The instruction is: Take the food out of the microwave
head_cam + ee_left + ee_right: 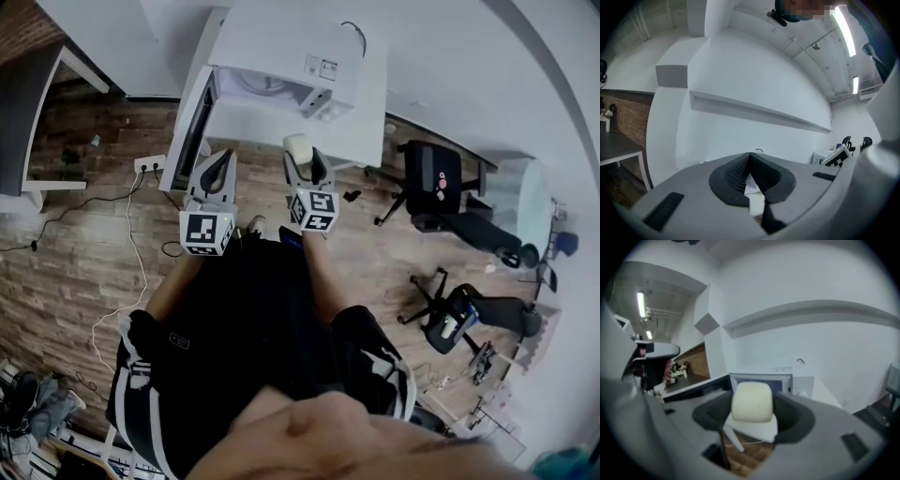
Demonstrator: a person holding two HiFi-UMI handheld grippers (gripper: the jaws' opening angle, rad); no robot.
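The white microwave sits on a white table with its door swung open to the left. My right gripper is shut on a pale cream bun-like piece of food, held in front of the table's near edge. In the right gripper view the food fills the gap between the jaws of the right gripper, and the microwave stands behind it. My left gripper hovers beside the door, shut and empty. In its own view the left gripper points up at a white wall.
Two black office chairs stand to the right on the wooden floor. A power strip with trailing cables lies left of the table. A dark desk is at the far left. The person's legs fill the lower middle.
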